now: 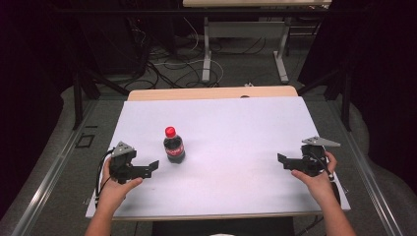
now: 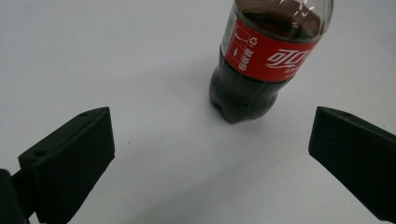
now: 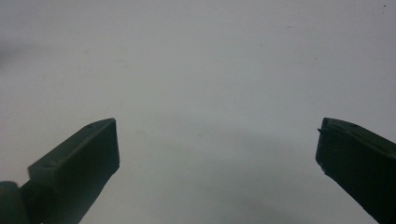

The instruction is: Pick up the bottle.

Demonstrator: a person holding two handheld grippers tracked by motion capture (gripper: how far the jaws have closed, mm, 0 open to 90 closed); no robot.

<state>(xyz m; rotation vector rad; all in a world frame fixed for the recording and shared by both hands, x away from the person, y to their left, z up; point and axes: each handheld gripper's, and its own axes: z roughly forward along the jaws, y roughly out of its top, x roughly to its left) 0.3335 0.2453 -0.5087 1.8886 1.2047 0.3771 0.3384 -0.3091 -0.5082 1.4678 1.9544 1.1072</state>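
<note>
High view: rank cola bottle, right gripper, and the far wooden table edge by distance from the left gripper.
From the left gripper:
1. cola bottle, just right of it.
2. wooden table edge, at the far side.
3. right gripper, across the white sheet.

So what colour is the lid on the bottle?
Red. The bottle has a red cap, seen best in the high view.

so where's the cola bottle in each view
high view: the bottle stands upright left of the table's middle, just ahead of the open left gripper.
left gripper view: upper right of centre, beyond the open jaws, touched by neither.
right gripper view: not in it; white tabletop between open jaws.
shared landmark: the white tabletop; also the red label, in the high and left gripper views.
</note>
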